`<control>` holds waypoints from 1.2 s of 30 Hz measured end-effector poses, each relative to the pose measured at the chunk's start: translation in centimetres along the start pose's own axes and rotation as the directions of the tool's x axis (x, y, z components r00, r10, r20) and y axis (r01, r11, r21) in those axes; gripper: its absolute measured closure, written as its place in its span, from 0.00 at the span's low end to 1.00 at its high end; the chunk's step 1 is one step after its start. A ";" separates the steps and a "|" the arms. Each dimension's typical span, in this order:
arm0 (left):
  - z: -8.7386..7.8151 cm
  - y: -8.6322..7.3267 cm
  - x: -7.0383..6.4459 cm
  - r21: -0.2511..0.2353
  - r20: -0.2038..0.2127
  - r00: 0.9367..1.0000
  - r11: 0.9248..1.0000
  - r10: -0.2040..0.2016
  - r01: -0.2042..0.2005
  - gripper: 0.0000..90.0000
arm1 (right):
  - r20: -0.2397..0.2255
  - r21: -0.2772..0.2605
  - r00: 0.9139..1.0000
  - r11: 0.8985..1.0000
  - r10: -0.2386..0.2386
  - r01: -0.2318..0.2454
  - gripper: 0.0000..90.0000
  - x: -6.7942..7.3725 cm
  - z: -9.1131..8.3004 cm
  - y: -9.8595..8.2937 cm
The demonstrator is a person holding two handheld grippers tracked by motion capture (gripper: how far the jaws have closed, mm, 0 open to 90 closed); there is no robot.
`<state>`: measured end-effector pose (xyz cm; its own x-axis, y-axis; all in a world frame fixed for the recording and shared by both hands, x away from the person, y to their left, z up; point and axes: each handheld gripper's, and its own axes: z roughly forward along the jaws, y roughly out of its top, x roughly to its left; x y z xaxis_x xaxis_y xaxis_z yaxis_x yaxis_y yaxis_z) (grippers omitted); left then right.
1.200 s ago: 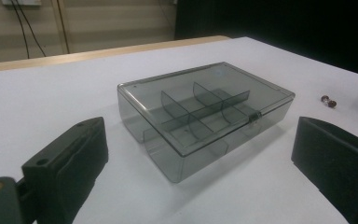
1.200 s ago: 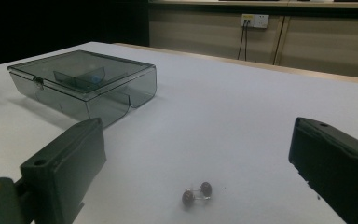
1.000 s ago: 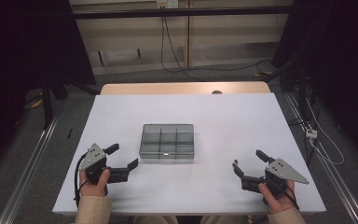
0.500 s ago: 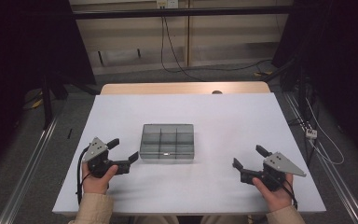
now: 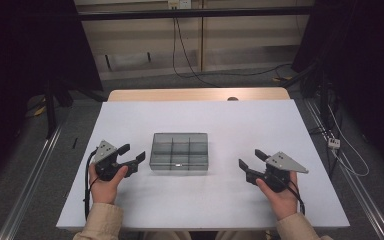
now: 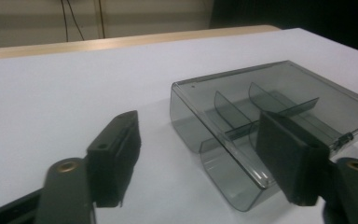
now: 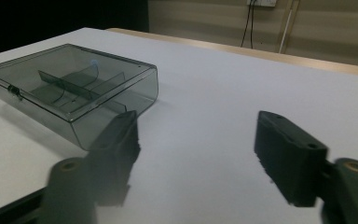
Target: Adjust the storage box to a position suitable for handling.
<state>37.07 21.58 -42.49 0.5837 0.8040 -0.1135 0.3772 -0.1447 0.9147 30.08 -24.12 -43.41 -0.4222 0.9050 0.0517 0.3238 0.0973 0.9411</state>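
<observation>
We are holding both pairs of jaws spread wide, nothing between them. Left gripper is sitting just beside the left wall of the smoky clear box, its jaws pointing at that wall; in the left gripper view the near corner of the box is lying between the jaws but not touching them. Right gripper is hovering near the box's right side, a strip of bare table between. In the right gripper view the box is lying off to the left, lid shut, latch facing us, dividers showing inside. The box is resting flat at the middle of the white table.
</observation>
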 end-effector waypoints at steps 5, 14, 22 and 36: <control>1.2 -0.1 0.5 0.050 -0.031 0.999 0.999 -0.015 0.016 0.41 | -0.016 0.015 1.000 1.000 0.012 -0.012 0.60 0.4 1.1 0.4; 2.9 0.0 1.2 0.109 -0.065 0.997 0.993 -0.035 0.042 0.62 | -0.038 0.067 0.999 0.997 0.033 -0.030 0.86 1.5 3.5 1.0; 4.4 0.4 1.5 0.161 -0.062 0.998 0.986 -0.026 0.036 0.88 | -0.050 0.109 0.997 0.993 0.059 -0.053 0.98 2.0 5.1 1.3; 7.6 0.2 1.9 0.283 -0.031 0.999 0.959 -0.020 0.028 1.00 | -0.081 0.193 0.995 0.980 0.060 -0.043 0.99 3.4 7.4 1.0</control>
<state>43.72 18.74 -45.48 0.5534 0.8244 -0.1192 0.5813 -0.2798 0.7641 35.23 -17.82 -44.82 -0.4696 0.8725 0.1347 0.4993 0.1367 0.8556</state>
